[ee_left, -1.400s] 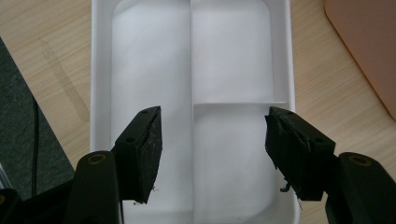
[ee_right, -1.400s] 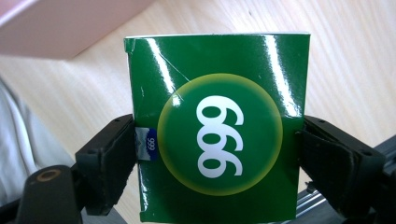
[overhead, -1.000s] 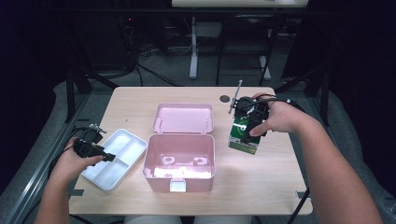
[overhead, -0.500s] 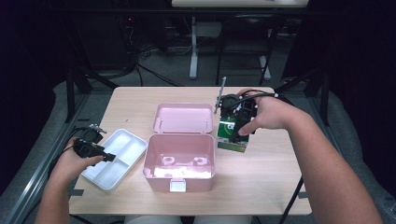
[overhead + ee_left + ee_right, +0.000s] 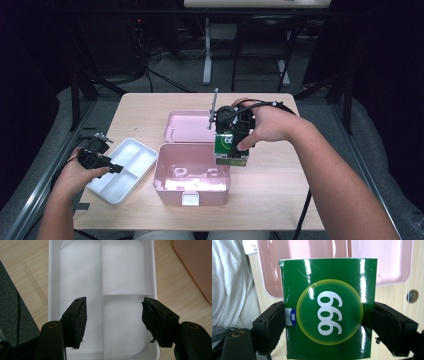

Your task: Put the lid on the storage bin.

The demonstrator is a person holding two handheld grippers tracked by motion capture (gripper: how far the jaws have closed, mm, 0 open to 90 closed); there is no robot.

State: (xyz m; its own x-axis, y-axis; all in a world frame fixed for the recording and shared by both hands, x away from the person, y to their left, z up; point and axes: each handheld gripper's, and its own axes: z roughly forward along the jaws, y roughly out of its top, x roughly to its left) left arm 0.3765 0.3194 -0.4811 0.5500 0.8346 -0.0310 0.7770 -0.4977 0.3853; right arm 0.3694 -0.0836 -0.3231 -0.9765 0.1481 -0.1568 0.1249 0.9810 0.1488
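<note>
White plastic, nearest me: the divided tray (image 5: 121,170) sits at the bench's (image 5: 280,200) left front. My left tool (image 5: 116,168) hangs over it, jaws spread wide with nothing between them. Just right of the tray stands the open pink box (image 5: 192,175), its lid (image 5: 187,127) folded back flat behind. My right tool (image 5: 231,159) clamps the green carton (image 5: 227,146) by its sides, holding it above the box's right rear corner.
</note>
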